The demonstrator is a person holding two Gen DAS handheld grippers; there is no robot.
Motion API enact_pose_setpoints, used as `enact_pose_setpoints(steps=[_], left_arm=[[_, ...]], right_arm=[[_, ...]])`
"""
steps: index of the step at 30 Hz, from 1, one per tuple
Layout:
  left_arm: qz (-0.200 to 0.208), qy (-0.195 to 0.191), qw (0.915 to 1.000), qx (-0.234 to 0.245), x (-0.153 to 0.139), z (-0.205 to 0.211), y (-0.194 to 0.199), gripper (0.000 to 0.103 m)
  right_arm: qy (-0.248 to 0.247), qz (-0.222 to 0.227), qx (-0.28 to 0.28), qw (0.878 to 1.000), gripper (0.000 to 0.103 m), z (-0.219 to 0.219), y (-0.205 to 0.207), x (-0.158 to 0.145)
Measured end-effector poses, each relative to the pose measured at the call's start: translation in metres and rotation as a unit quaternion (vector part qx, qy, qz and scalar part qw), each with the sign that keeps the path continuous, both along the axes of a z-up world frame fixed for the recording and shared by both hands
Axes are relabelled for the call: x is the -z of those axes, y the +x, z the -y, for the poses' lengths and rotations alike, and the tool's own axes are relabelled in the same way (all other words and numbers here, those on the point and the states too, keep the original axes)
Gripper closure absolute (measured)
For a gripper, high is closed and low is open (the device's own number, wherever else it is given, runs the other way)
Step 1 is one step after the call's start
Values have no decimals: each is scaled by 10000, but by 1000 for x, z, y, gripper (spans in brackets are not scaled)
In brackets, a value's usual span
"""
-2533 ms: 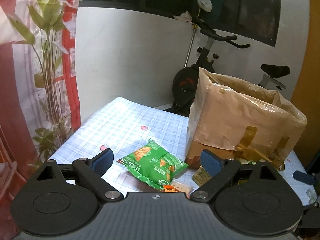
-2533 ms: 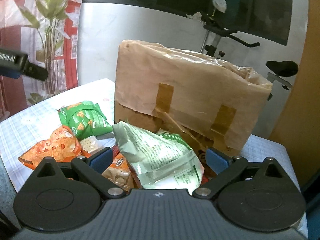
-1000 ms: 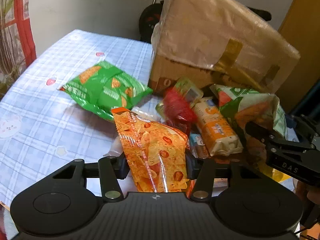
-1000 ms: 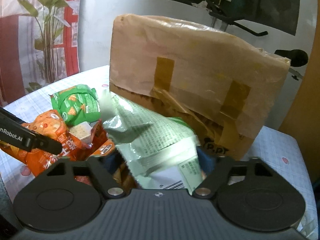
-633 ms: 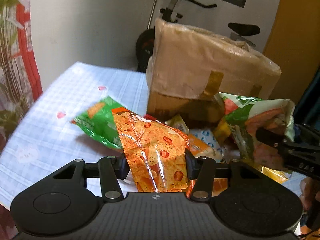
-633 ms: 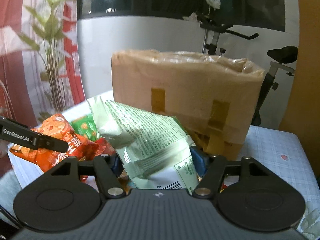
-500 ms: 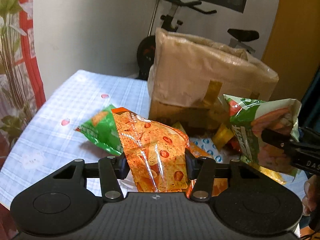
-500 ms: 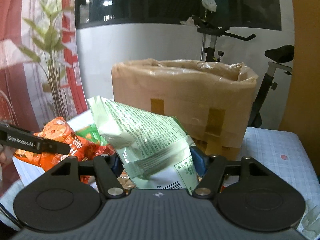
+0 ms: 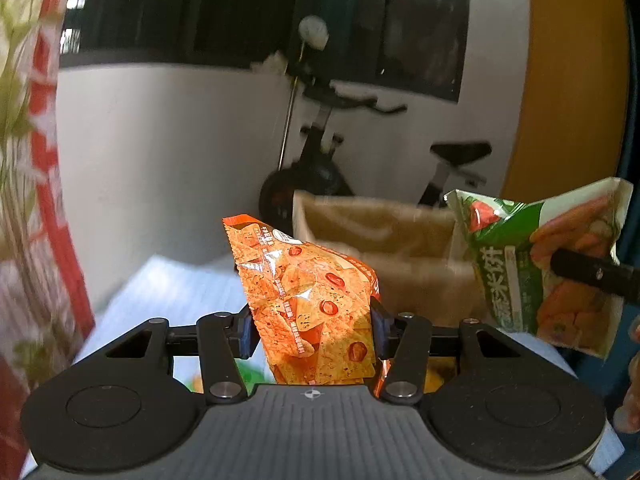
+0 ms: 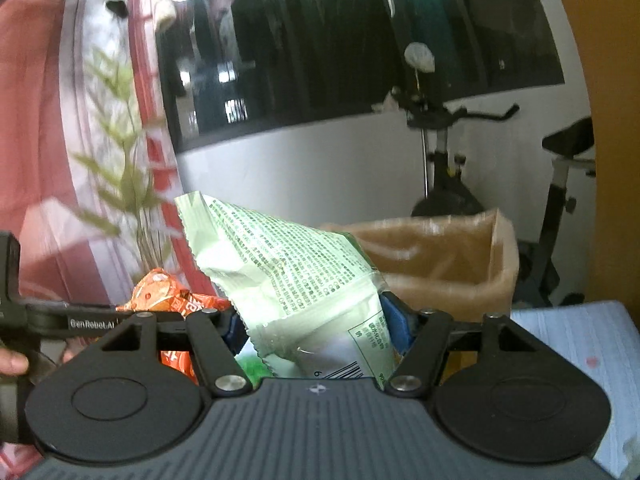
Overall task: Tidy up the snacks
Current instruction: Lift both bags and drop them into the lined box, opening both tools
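Observation:
My left gripper (image 9: 311, 330) is shut on an orange chip bag (image 9: 308, 300) and holds it in the air, short of the open cardboard box (image 9: 380, 232). My right gripper (image 10: 316, 326) is shut on a pale green snack bag (image 10: 296, 280), also raised, with the box (image 10: 440, 256) just behind it. In the left wrist view the green bag (image 9: 540, 264) hangs at the right, level with the box's top. In the right wrist view the orange bag (image 10: 168, 292) shows at the left. The box opening is lined with plastic.
The checked tablecloth (image 9: 172, 280) lies below the left gripper, and also shows in the right wrist view (image 10: 580, 332). An exercise bike (image 10: 444, 176) stands behind the box. A red plant-print curtain (image 9: 24, 200) hangs at the left. Snacks on the table are hidden.
Both grippers closed on their bags at the table and have risen steadily. The box has dropped lower in both views, so its open top now shows.

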State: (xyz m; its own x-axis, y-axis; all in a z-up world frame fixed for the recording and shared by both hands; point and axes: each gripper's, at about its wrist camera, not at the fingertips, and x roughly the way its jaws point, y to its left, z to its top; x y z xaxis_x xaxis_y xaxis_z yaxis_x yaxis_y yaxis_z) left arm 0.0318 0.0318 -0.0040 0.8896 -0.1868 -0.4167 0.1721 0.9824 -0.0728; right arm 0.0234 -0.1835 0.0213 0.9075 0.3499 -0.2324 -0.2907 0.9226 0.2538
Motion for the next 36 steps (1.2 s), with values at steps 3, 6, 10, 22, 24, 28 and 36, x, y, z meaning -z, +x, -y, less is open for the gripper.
enact_pose_setpoints(steps=[3, 6, 10, 22, 24, 28, 36], left_arm=[[329, 122, 9994, 80, -20, 10, 15, 49], [589, 247, 9979, 143, -37, 26, 36, 49], [825, 577, 9948, 174, -45, 56, 74, 48], [398, 1454, 9879, 366, -20, 112, 168, 47], [210, 1475, 9878, 458, -12, 114, 179, 45], [-126, 1017, 9932, 555, -4, 99, 199, 20], [-248, 353, 9981, 428, -2, 60, 176, 20]], right_arm=[[47, 123, 158, 9998, 36, 9, 17, -24], [-11, 43, 353, 9994, 36, 15, 45, -42], [160, -569, 659, 9961, 36, 27, 101, -50], [1169, -2522, 1522, 9485, 35, 60, 221, 2], [1274, -2733, 1673, 9387, 32, 63, 230, 13], [1235, -2733, 1753, 9377, 25, 66, 227, 27], [520, -2032, 1272, 9695, 22, 61, 192, 19]])
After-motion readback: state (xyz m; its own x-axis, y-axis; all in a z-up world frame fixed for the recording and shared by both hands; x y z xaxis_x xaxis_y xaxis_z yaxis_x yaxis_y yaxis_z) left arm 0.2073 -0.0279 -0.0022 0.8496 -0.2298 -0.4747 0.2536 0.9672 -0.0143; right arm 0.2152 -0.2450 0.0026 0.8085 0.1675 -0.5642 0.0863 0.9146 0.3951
